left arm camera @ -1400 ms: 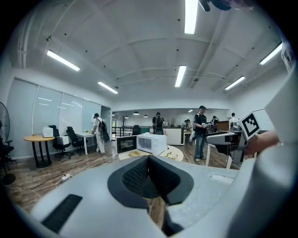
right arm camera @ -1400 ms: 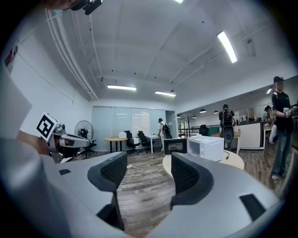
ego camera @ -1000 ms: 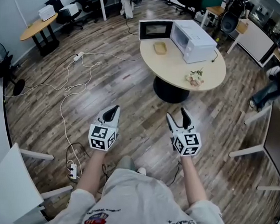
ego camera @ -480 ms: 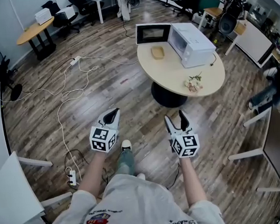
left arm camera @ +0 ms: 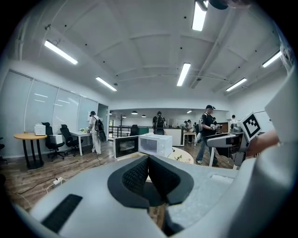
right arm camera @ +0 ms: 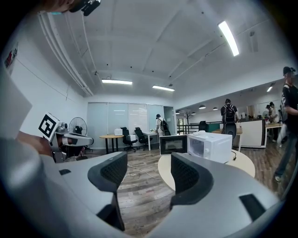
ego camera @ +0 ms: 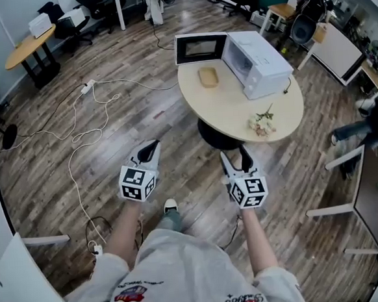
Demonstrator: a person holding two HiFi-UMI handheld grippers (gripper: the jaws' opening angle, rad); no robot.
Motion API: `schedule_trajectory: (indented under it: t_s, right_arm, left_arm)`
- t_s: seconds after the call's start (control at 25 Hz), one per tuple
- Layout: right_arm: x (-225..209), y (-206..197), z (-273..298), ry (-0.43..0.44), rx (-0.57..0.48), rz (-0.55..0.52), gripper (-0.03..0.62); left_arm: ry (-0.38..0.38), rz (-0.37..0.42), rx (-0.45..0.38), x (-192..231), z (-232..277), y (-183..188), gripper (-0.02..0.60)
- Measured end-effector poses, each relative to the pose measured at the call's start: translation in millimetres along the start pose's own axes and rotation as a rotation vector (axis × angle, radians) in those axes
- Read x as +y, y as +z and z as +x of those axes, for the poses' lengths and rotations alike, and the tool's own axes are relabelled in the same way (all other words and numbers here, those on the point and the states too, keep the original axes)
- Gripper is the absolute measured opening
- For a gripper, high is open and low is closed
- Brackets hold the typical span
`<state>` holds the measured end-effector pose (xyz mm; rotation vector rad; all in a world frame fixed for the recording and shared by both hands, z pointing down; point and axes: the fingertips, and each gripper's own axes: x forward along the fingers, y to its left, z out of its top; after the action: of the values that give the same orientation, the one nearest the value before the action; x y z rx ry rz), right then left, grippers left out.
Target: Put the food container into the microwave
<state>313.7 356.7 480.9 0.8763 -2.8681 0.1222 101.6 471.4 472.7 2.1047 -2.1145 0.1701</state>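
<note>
Microwave (ego camera: 256,57): one. Food container (ego camera: 208,76): one. Round table (ego camera: 227,103): one. Flower bunch (ego camera: 262,123): apparently one. Left gripper (ego camera: 153,146), right gripper (ego camera: 233,154): two.

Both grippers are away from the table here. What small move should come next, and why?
Probably a step closer to the round beige table: the tan food container lies on it by the white microwave, whose door is open, seemingly beyond reach. The right hand-held gripper is open and empty, ready to take it; the left hand-held gripper is shut on nothing.
</note>
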Motion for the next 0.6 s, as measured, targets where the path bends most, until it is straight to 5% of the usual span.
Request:
schedule_trajectory:
  t_s: [0.6]
  right_arm:
    - [4,36,184,-0.05,0.024,-0.037,0.279]
  left_arm:
    - [-0.044,-0.003,0.011,165,109,28,0.005]
